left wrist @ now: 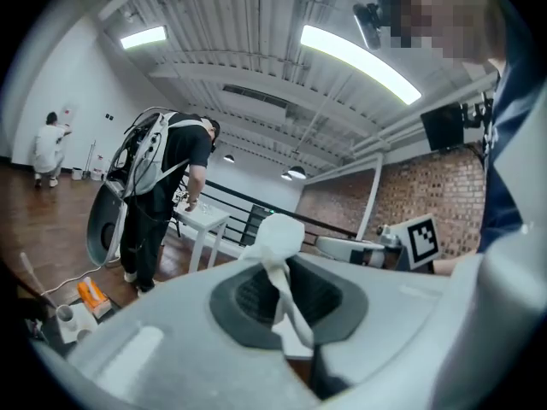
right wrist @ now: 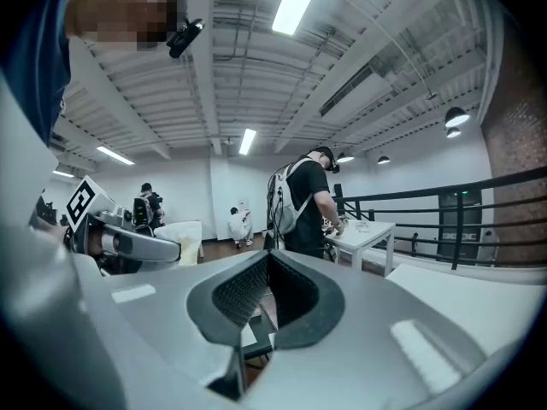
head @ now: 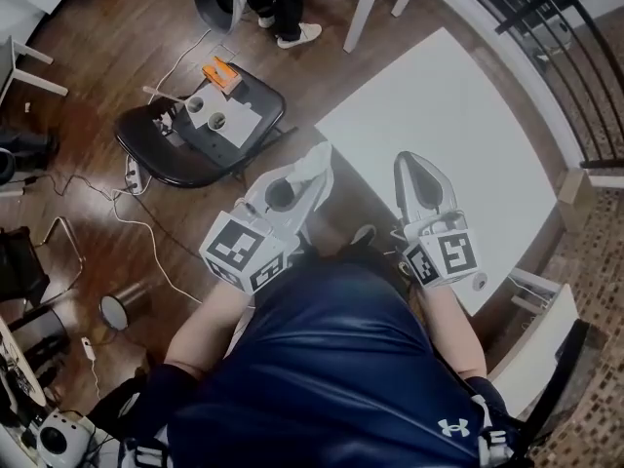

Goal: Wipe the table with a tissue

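A crumpled white tissue sticks out of my left gripper, which is shut on it and held level in the air at the near left corner of the white table. In the left gripper view the tissue rises as a twisted wad from between the closed jaws. My right gripper hangs over the table's near edge, shut with nothing in it. The right gripper view shows its dark pads pressed together, and the left gripper with the tissue off to the left.
A black chair with cups and an orange item stands on the wooden floor to the left, with cables around it. A person stands beyond it near another white table. A black railing runs past the table's far side.
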Demonstrator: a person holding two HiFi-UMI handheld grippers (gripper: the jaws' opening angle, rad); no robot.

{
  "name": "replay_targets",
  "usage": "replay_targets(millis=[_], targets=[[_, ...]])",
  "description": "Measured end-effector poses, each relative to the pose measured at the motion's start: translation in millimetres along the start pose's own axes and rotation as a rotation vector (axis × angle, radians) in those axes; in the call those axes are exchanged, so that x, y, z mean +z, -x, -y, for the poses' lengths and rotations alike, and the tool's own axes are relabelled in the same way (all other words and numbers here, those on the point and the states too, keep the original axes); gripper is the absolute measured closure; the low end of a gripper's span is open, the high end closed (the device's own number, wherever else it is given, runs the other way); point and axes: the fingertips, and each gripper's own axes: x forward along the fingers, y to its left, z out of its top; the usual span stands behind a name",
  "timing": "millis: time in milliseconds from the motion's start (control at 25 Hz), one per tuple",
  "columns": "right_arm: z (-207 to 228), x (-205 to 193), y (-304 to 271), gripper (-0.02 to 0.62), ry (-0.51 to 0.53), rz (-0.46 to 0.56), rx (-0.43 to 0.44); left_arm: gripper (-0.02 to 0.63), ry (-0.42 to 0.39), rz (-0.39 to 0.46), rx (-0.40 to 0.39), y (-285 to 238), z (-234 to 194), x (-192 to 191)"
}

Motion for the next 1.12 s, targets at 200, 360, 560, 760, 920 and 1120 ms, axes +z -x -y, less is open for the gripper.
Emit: replay_targets(millis=[200, 360, 560, 760, 920, 1120], targets=[[-8, 6, -4, 0.584, -0.003, 0.019, 0.038, 0.597, 0.012, 0.053, 0.024, 3, -2, 13], [-1, 6, 5, 0.584, -0.022, 0.031, 0.063, 0.597, 0.016, 0.070, 0.043, -5, 13, 13], [17, 10, 16, 0.584, -0.038, 0.058, 0.069, 0.597, -0.009, 0.056, 0.043, -22, 26, 16], [33, 12, 27, 0.584, -0.047, 0.074, 0.044, 0.597, -0.019, 0.054, 0.035, -31, 34, 18], [46, 16, 35, 0.584, -0.051, 0.080, 0.025, 0.597, -0.022, 0.047, 0.026, -42, 40, 17], [55, 15, 42, 0.584, -0.055, 0.086, 0.006, 0.597, -0.016, 0.037, 0.013, -50, 45, 15]])
